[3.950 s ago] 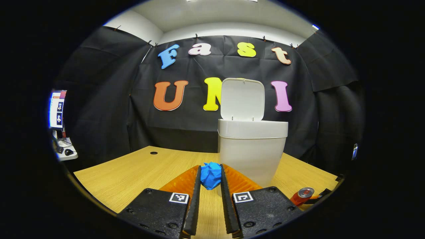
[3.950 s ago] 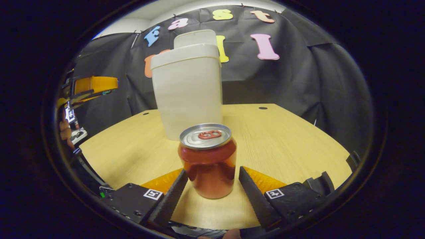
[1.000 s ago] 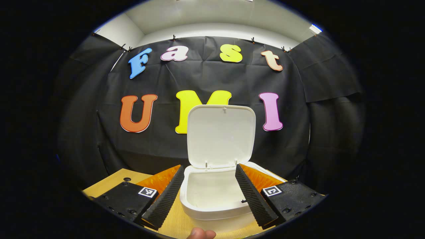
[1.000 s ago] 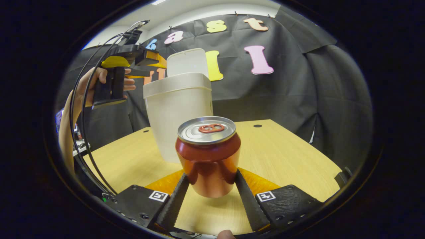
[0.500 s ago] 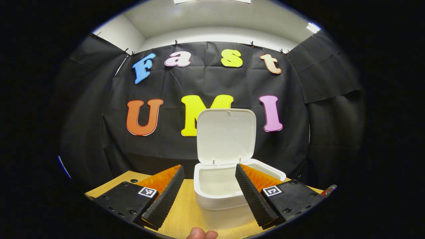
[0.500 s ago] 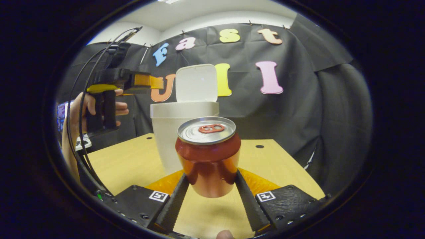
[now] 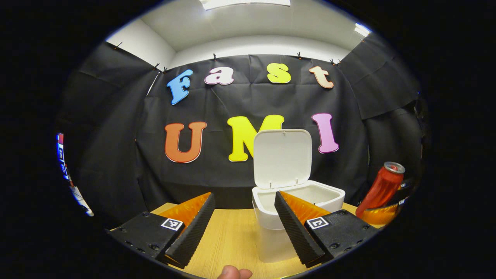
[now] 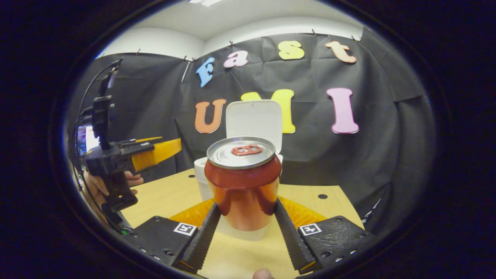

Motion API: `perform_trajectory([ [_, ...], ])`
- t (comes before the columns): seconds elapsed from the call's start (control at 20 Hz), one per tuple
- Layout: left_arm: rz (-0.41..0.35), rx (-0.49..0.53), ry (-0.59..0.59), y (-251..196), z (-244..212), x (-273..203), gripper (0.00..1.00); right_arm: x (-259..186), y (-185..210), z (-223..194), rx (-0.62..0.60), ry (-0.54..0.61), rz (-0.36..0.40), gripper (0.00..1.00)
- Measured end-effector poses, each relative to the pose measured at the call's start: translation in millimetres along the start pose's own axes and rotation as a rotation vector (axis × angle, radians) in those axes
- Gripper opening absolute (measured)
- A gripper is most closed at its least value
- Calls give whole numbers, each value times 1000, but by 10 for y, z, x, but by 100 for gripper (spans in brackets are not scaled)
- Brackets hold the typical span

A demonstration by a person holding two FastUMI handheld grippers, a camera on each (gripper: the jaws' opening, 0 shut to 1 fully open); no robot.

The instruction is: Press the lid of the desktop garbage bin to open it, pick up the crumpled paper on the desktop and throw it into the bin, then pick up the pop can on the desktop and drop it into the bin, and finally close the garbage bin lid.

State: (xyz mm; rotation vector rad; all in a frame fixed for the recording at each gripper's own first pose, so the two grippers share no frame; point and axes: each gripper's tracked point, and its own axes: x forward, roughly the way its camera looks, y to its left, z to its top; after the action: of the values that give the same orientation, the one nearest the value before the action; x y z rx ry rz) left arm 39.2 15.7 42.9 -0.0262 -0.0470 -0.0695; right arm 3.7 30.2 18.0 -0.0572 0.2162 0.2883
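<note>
We have the bin (image 7: 298,201) lid (image 7: 282,159) standing upright and open, and the pop can (image 8: 243,182) lifted off the wooden desktop (image 8: 174,193), gripped between both fingers of our right gripper (image 8: 246,228) just in front of the bin. Our left gripper (image 7: 244,224) hangs spread wide with nothing in it, left of the bin. Judging by that, the paper step looks finished though we cannot see inside; dropping the can and closing the lid remain, in a booth draped in black cloth (image 7: 116,155).

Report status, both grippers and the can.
Right gripper shut on can, lifted. Left gripper open, holding nothing. Bin lid up; path looks clear.
</note>
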Motion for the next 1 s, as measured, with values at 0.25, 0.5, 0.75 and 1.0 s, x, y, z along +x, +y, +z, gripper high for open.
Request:
perform_trajectory([
  [0.25, 41, -17, 12, 281, -153, -140, 99, 333, 146, 443, 20, -4, 45, 81],
  [0.5, 71, -8, 34, 503, -319, -313, 100, 765, 288, 655, 5, 13, 51, 81],
  [0.75, 99, -1, 46, 664, -378, -492, 100, 1200, 295, 678, -3, 60, 27, 81],
  [1.0, 118, -1, 38, 721, -359, -585, 100, 1442, 270, 611, 4, 100, 3, 82],
])
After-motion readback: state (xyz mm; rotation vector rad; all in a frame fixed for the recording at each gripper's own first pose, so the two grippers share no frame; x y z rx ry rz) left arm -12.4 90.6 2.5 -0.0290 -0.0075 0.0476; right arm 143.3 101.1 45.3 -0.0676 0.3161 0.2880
